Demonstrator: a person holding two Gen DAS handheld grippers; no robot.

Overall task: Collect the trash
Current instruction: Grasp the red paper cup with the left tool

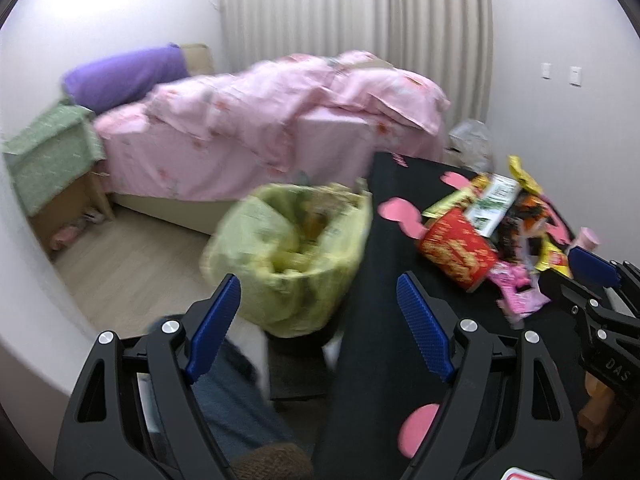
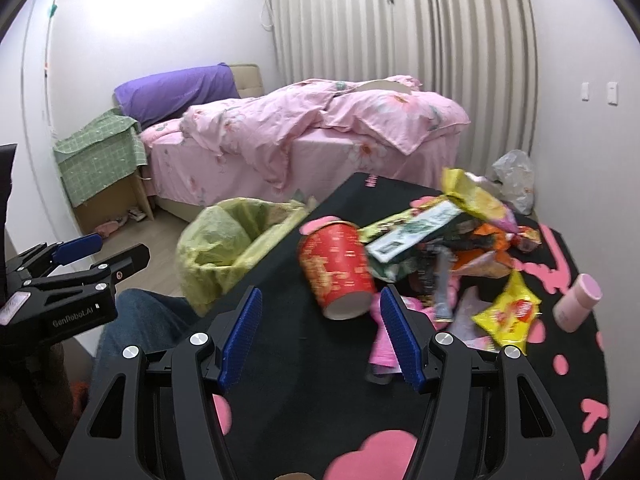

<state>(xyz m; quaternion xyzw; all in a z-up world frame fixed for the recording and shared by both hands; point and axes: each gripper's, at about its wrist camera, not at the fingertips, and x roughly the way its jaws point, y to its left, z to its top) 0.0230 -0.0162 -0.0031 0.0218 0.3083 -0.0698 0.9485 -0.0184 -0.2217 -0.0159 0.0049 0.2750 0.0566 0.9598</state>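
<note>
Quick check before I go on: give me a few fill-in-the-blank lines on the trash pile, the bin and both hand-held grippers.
1. The red cup lies on its ____ on the black table.
2. The bin beside the table has a ____ liner.
3. The left hand-held gripper holds ____.
4. The right hand-held gripper has its jaws ____.

Missing words: side; yellow-green; nothing; open

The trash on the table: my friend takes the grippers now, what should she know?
Left gripper: open, empty, above the table's edge by the bin.
Right gripper: open, empty, just short of the red paper cup, which lies on its side.
Wrappers and a green box are piled on the black table; a pink bottle lies apart.
The yellow-bagged bin beside the table already holds some trash.
Left: cup and pile.
</note>
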